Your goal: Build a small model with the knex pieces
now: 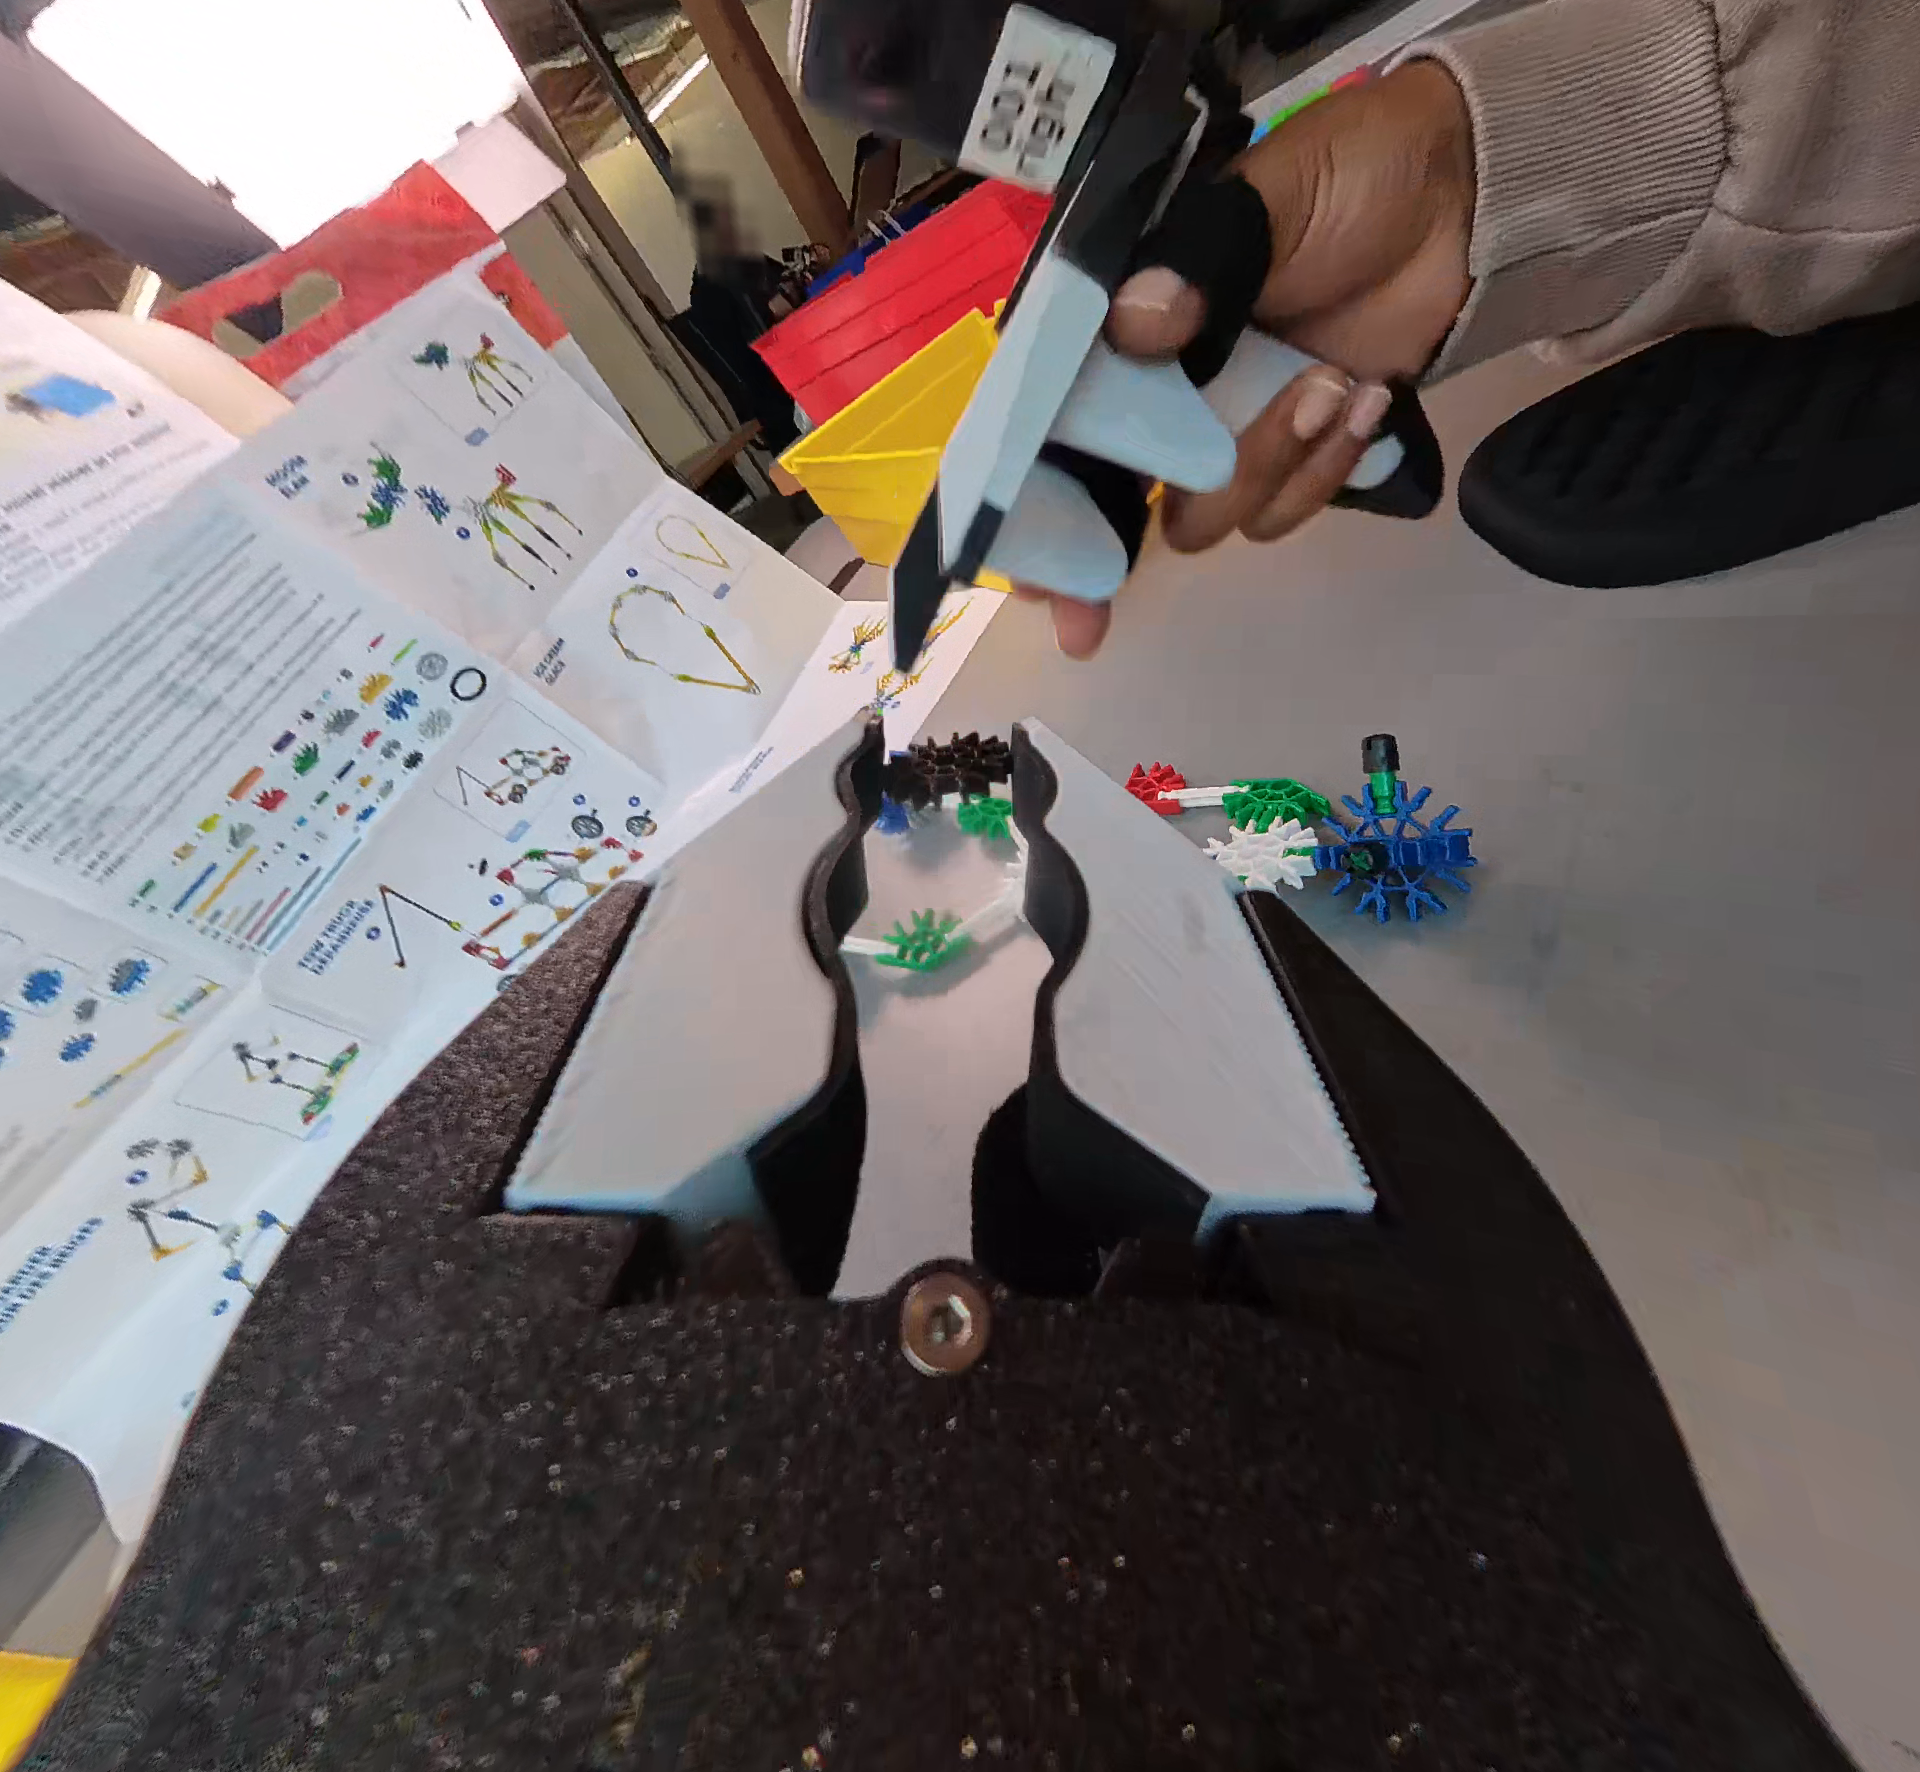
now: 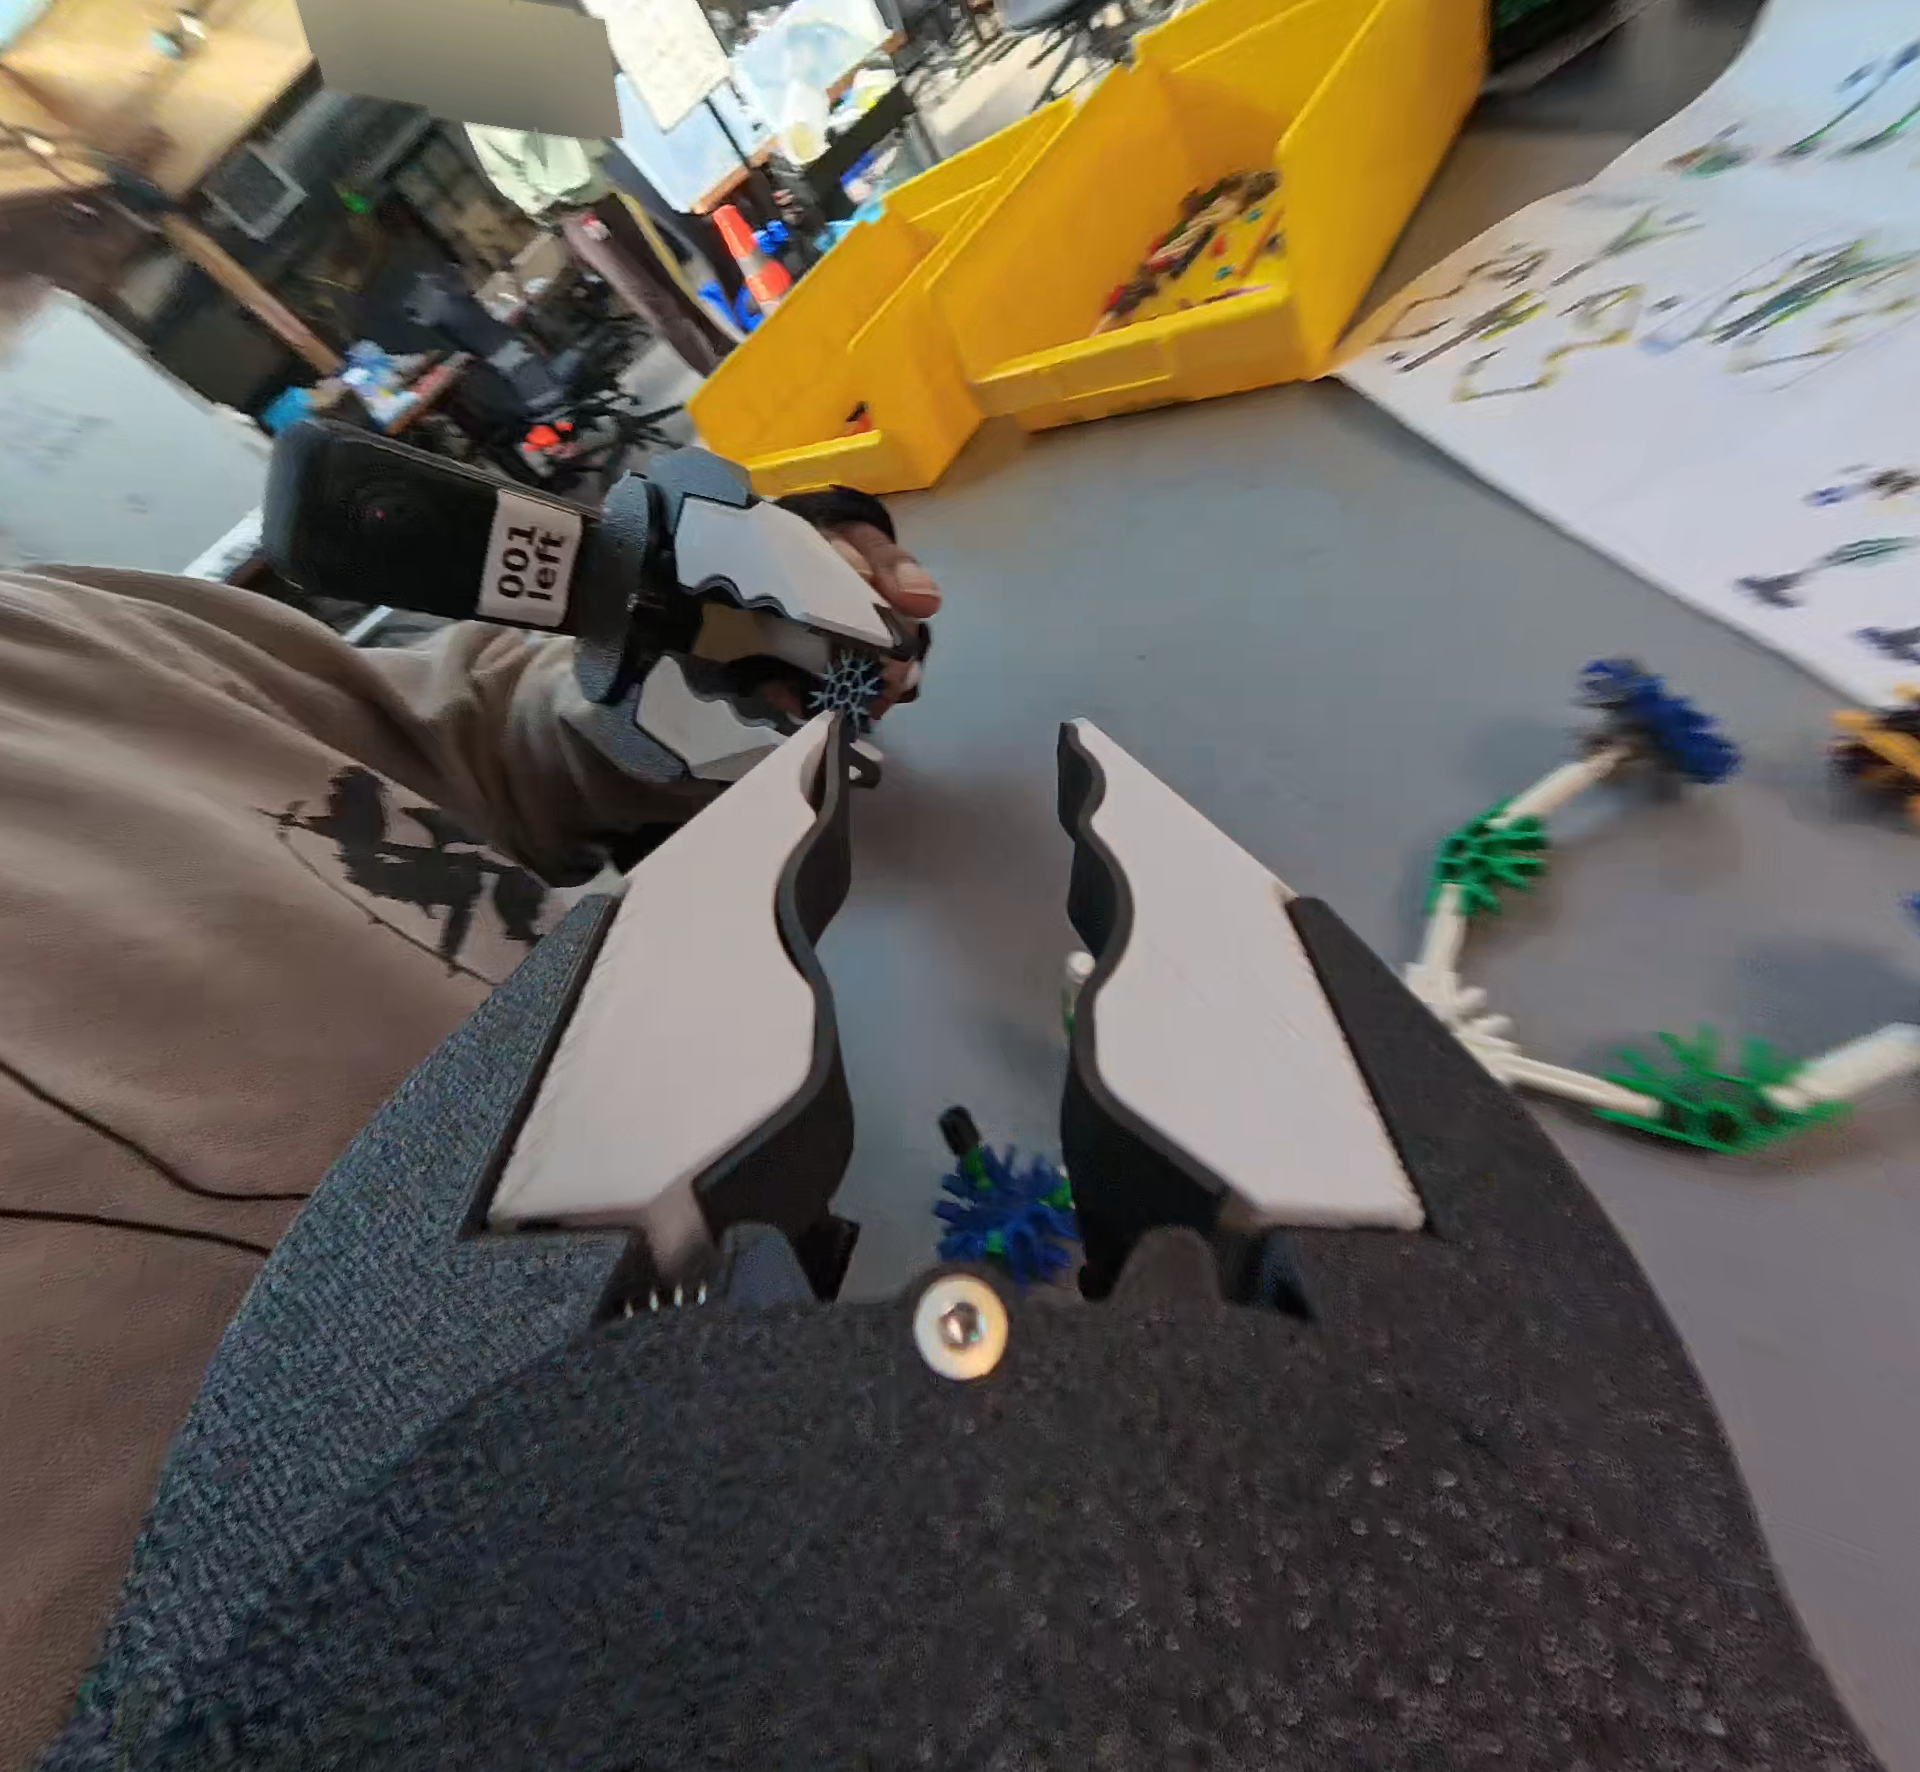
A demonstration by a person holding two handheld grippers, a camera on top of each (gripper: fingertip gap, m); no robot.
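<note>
Snowflake connector [image 1: 951,768], dark and spoked, sits pinched between the fingertips of the left gripper [image 1: 948,746]. The jaws are closed down to the width of the piece and grip it by its edges. The gripper is lifted off the grey table [image 1: 1558,1203], on the near side of the yellow bin [image 1: 883,465] and well apart from it.

Right gripper [image 2: 954,735] is spread wide with nothing between its fingers. Its left fingertip is just beside the connector in the other gripper, though I cannot tell whether they touch. A hand [image 1: 1351,268] in a beige sleeve [image 1: 1714,112] grips its handle.

On the table in front of the yellow bin lies a chain of green connectors [image 2: 1486,855] joined by white rods [image 2: 1558,782], with a blue connector [image 2: 1652,720] at the end towards the bin. A second blue connector [image 2: 1003,1213], with a short black stub, lies farther from the bin, under the spread fingers of the right gripper. A red connector [image 1: 1153,782] and a white connector [image 1: 1262,855] lie with that group.

An unfolded instruction sheet [image 1: 364,683] with coloured diagrams lies flat, one edge right beside the yellow bin. Small loose parts sit inside the bin. A red bin [image 1: 914,288] stands just behind it.
</note>
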